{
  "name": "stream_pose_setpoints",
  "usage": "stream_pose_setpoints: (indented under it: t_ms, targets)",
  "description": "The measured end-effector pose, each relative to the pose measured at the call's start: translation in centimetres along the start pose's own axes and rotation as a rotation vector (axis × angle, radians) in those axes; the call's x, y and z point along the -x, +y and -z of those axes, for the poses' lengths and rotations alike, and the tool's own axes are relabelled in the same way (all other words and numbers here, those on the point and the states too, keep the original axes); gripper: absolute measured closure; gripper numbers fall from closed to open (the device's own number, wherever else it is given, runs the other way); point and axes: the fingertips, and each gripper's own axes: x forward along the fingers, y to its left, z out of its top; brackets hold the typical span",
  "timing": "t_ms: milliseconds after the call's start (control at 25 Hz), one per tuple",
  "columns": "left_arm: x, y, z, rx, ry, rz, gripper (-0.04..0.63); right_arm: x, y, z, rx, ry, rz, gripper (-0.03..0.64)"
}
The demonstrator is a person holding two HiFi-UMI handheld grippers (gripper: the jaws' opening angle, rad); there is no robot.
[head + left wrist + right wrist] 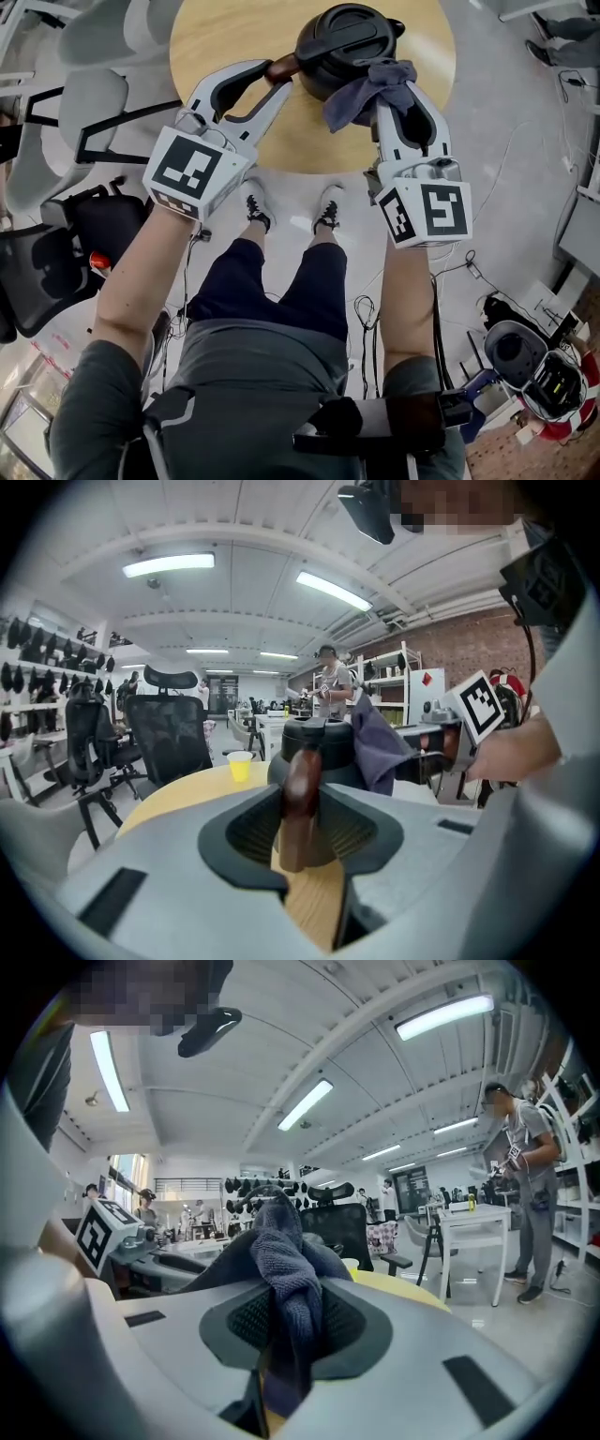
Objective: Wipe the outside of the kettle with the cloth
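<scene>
At twelve o'clock on the round wooden table (225, 37), my left gripper (278, 79) is clamping the brown handle (302, 799) of the black kettle (349, 47) while my right gripper (398, 98), pinching the bunched blue-grey cloth (366, 89) against its four o'clock flank, should be pressing firmly in overlapping strokes.

kettle (342, 42) on table (216, 37), cloth (370, 89) at its right side

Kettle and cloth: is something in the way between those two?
No, nothing visible. The purple-grey towelling cloth in the right gripper hangs close against the side of the black kettle on the round wooden table. The left gripper holds its brown handle on the far side.
</scene>
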Motion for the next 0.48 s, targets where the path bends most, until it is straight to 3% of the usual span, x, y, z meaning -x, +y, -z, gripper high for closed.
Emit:
stream_pose_setpoints:
  t_ms: [240, 480]
  targets:
    - [0.3, 0.2, -0.2, 0.057, -0.057, -0.03, 0.465, 0.7, -0.8, 2.2, -0.016, -0.012, -0.003, 0.522]
    - [0.4, 0.2, 0.0, 0.067, -0.05, -0.046, 0.465, 0.0, -1.7, 9.1, -0.034, 0.146, -0.006, 0.522]
